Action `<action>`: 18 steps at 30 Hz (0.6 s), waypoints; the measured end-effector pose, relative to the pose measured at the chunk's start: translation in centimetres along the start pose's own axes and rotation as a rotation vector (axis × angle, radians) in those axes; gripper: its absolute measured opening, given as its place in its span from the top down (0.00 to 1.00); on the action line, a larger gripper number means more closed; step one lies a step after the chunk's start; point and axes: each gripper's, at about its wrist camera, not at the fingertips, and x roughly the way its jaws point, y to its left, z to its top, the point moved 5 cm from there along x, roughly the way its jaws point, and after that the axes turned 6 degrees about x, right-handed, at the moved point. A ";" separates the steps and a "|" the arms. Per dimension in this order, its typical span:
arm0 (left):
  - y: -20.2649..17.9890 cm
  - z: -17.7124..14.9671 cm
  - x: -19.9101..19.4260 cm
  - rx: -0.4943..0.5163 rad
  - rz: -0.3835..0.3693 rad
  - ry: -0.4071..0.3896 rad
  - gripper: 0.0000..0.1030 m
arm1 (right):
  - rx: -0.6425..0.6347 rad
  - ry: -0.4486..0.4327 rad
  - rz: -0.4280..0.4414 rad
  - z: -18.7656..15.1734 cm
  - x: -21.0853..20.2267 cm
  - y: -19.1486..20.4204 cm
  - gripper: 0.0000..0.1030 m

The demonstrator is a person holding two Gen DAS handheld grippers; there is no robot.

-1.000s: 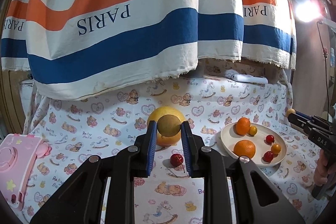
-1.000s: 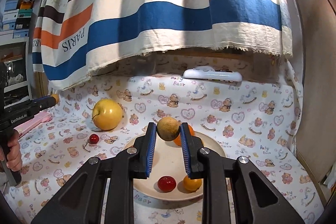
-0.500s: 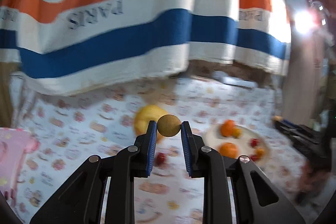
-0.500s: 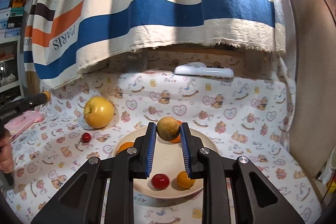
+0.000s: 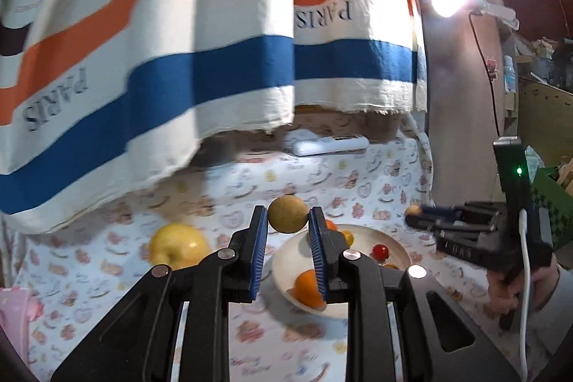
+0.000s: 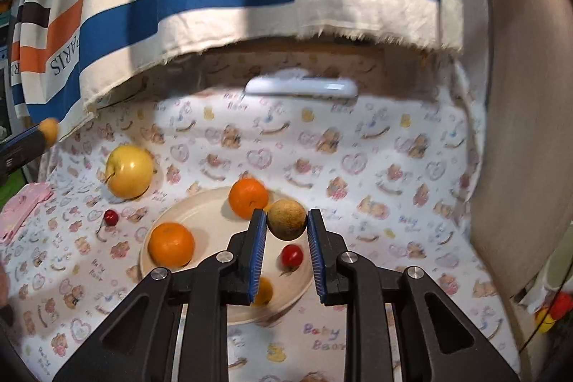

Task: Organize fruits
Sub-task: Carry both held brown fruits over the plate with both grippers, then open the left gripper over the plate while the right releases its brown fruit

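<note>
My left gripper is shut on a small round brown fruit and holds it in the air beside the cream plate. My right gripper is shut on a second small brown fruit low over the same plate. The plate holds two oranges, a red cherry tomato and a small orange tomato. A large yellow apple and a red cherry lie on the cloth left of the plate.
A striped cloth hangs over the back of the bear-print tablecloth. A white remote lies at the back. A pink object sits at the left edge. A wooden panel stands on the right.
My left gripper has swung right with its brown fruit, so the plate now sits under it. My right gripper has come lower and closer over the plate, still holding its fruit.
</note>
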 end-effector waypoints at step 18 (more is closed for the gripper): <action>-0.5 -4.6 11.3 -0.013 -0.035 0.426 0.78 | 0.046 0.234 -0.044 -2.4 4.0 -1.3 0.77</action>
